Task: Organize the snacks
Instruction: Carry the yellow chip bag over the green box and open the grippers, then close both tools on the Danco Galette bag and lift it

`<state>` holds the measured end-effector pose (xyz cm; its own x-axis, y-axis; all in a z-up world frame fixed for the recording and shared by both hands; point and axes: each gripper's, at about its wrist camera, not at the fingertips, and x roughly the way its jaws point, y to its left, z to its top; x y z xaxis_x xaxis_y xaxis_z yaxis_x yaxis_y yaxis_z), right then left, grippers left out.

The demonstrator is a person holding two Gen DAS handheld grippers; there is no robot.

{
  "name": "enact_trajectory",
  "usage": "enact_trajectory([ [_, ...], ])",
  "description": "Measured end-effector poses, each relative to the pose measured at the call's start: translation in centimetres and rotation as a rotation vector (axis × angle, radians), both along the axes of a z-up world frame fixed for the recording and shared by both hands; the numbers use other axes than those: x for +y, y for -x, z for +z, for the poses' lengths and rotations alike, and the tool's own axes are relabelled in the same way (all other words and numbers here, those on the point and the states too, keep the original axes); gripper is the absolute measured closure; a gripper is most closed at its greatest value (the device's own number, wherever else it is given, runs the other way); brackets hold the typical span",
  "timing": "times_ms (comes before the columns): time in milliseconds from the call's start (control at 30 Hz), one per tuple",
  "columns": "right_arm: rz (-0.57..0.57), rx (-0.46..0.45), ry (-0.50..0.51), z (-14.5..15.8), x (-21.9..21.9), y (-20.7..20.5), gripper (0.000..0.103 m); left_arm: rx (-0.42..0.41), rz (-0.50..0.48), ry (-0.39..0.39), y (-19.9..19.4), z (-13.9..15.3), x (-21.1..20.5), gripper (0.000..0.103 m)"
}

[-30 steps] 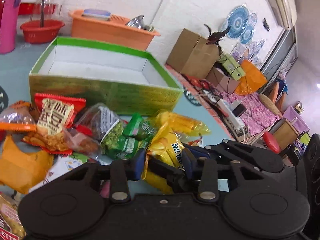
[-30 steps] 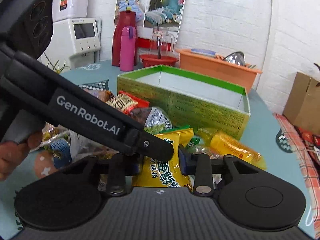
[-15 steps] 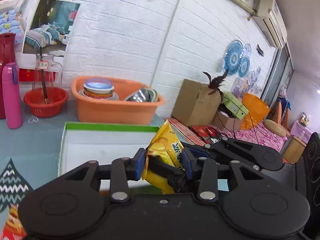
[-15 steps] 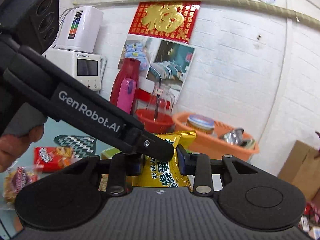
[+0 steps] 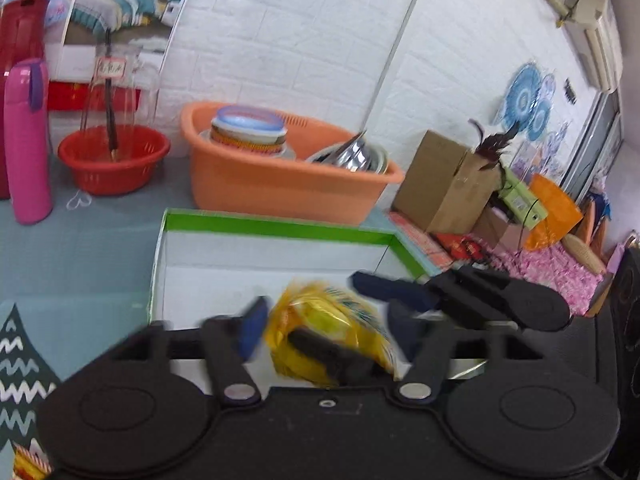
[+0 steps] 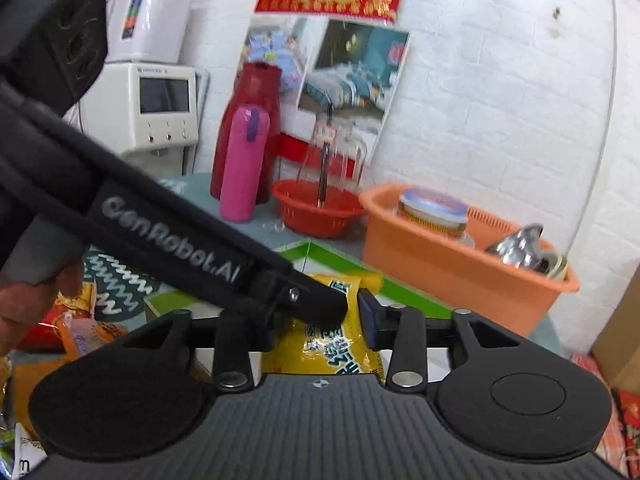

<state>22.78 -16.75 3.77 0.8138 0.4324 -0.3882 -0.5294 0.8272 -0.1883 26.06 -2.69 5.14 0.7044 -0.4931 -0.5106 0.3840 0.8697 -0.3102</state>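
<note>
A white-painted brick wall backs a grey-blue table (image 5: 92,248) crowded with household things: an orange plastic basin (image 5: 288,176) holding stacked bowls and a steel pot, a red basket (image 5: 114,160) to its left, and a pink thermos (image 5: 27,140) further left.

Nearer than the basin lies an open green-rimmed cardboard box (image 5: 276,228) with a white inside.

The left gripper (image 5: 324,320) hangs over the near part of this box, its blue-padded jaws opening, and the yellow chip bag (image 5: 332,336) sits loose between them, blurred, no longer pinched on either side.

In the right wrist view the right gripper (image 6: 316,320) is likewise opening around the same bag (image 6: 340,344); its right pad stands just clear of the packet, while the left pad is hidden behind the other tool's black finger.

A hand (image 6: 28,304) grips that tool at the left edge, above a heap of other snack packets (image 6: 76,332) on the table left of the box.
</note>
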Motion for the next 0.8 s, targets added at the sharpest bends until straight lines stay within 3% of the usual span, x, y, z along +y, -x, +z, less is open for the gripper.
enact_trajectory([
  [67,-0.022,0.046,0.021,-0.7,0.0,-0.2,0.0,-0.007,0.017,-0.009,0.9,-0.3,0.4,0.0],
  [233,-0.063,-0.043,0.057,0.6,-1.3,3.0,0.0,-0.064,0.021,-0.026,5.2,2.3,1.9,0.0],
  [333,-0.068,-0.08,-0.012,2.6,-3.0,6.5,0.0,-0.101,0.033,-0.014,9.2,4.1,3.0,0.0],
  [500,-0.084,-0.003,-0.153,3.8,-4.9,12.6,0.0,-0.106,0.103,-0.036,15.8,4.7,5.2,0.0],
  [600,-0.043,0.048,-0.229,2.7,-5.0,15.8,0.0,-0.068,0.145,-0.037,18.5,3.2,7.1,0.0],
  [800,0.056,0.237,-0.34,-0.6,-2.0,18.9,0.0,0.037,0.226,-0.035,21.0,-1.0,10.9,0.0],
])
